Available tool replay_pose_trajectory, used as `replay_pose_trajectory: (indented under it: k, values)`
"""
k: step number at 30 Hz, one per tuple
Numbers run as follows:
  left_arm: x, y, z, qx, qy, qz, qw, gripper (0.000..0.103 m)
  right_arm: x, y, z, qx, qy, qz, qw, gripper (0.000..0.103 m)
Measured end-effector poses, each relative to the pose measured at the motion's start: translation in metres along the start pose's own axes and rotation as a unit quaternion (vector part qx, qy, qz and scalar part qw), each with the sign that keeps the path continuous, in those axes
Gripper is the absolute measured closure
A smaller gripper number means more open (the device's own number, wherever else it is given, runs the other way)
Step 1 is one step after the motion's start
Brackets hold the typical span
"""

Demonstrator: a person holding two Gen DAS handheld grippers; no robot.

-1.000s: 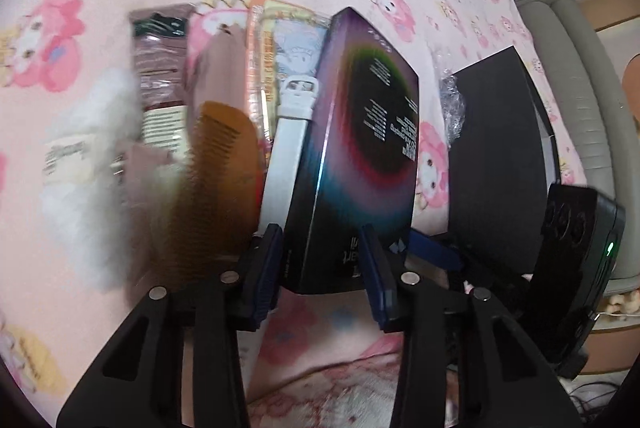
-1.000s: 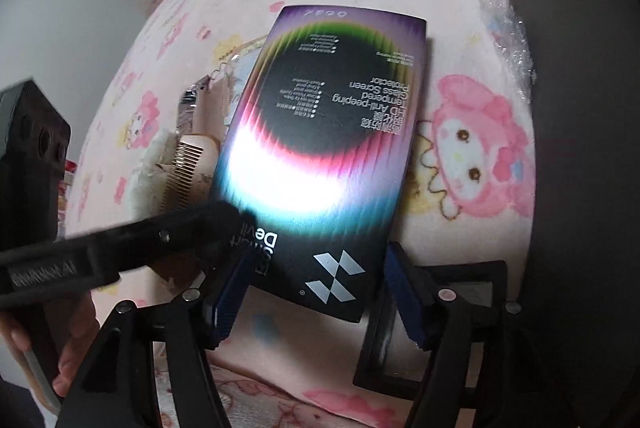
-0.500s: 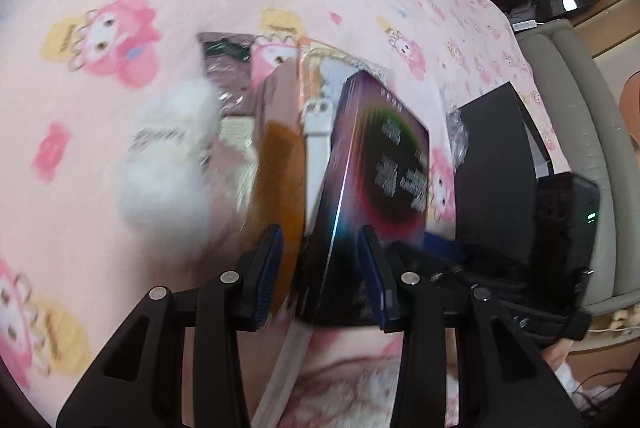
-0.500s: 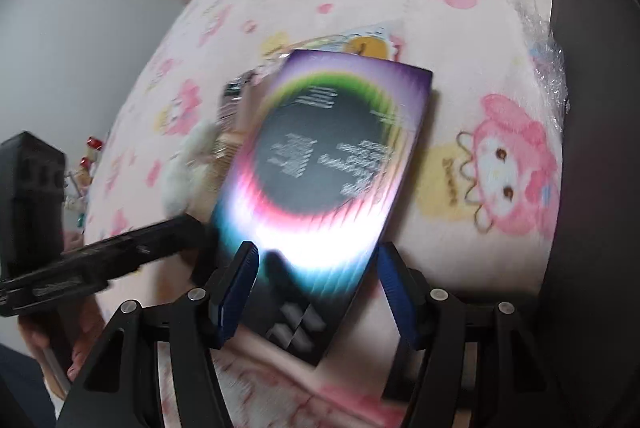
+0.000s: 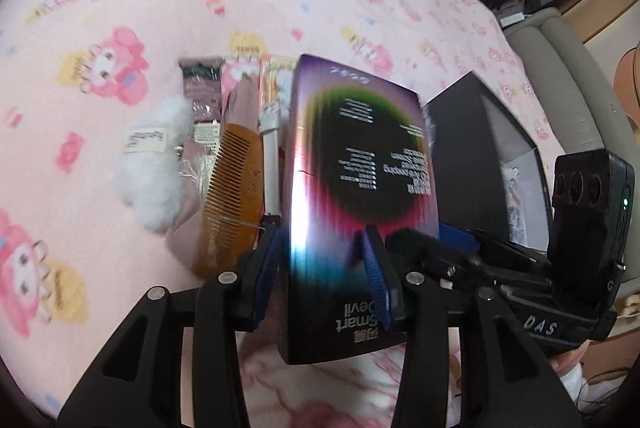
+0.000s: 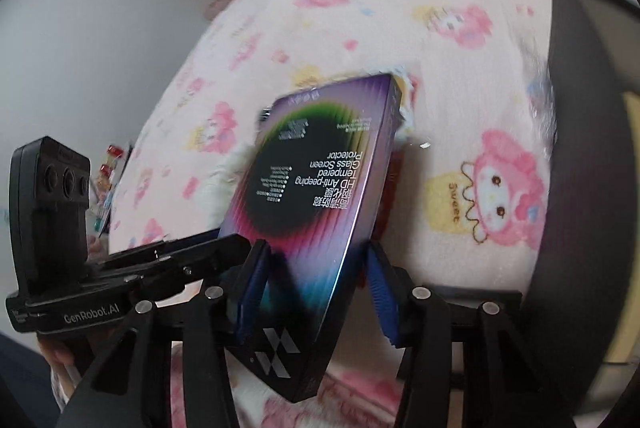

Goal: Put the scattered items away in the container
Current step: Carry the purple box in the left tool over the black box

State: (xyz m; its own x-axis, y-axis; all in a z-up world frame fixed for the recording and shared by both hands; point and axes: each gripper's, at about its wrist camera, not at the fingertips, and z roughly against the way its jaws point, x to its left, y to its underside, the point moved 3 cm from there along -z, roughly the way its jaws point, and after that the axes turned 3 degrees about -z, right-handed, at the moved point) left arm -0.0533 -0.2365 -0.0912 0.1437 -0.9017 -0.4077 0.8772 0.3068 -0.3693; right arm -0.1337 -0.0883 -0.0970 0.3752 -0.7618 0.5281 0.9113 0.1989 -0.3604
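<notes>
Left claw opening, right claw closing, both astride the box; pad contact unclear, comb partly hidden

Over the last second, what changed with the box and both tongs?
The iridescent purple screen-protector box has tipped up off the pink cartoon blanket, near end raised. The right tongs are closing on it; the left tongs are opening a little, the box between them. The amber wooden comb, white fluffy toy and black storage box stayed put.

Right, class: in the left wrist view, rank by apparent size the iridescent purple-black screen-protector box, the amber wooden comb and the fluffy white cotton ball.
1. Iridescent purple-black screen-protector box, though nearest the camera.
2. Amber wooden comb and fluffy white cotton ball: too alike to rank.
</notes>
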Motion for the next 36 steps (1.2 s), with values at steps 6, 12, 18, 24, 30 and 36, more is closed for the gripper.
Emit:
replay_pose_trajectory:
  k: [6, 12, 18, 24, 30, 36]
  values:
    - [-0.044, 0.007, 0.026, -0.025, 0.002, -0.025, 0.9994, 0.061, 0.01, 0.014, 0.05, -0.026, -0.002, 0.02, 0.999, 0.059]
    - [-0.109, -0.001, 0.017, -0.026, 0.042, -0.055, 0.9973, 0.061, -0.017, 0.012, 0.114, -0.067, 0.022, 0.019, 0.997, 0.059]
    - [-0.182, -0.015, -0.007, -0.018, 0.07, -0.09, 0.9933, 0.061, -0.067, 0.01, 0.178, -0.109, 0.044, -0.002, 0.993, 0.059]
    - [-0.247, -0.023, -0.051, 0.005, 0.085, -0.093, 0.992, 0.062, -0.122, -0.01, 0.22, -0.13, 0.106, 0.006, 0.986, 0.058]
    - [-0.269, -0.034, -0.102, 0.043, 0.08, -0.078, 0.9928, 0.061, -0.185, -0.025, 0.222, -0.113, 0.102, -0.019, 0.988, 0.058]
    - [-0.273, -0.041, -0.136, 0.074, 0.067, -0.077, 0.992, 0.061, -0.22, -0.021, 0.206, -0.097, 0.091, -0.053, 0.99, 0.058]
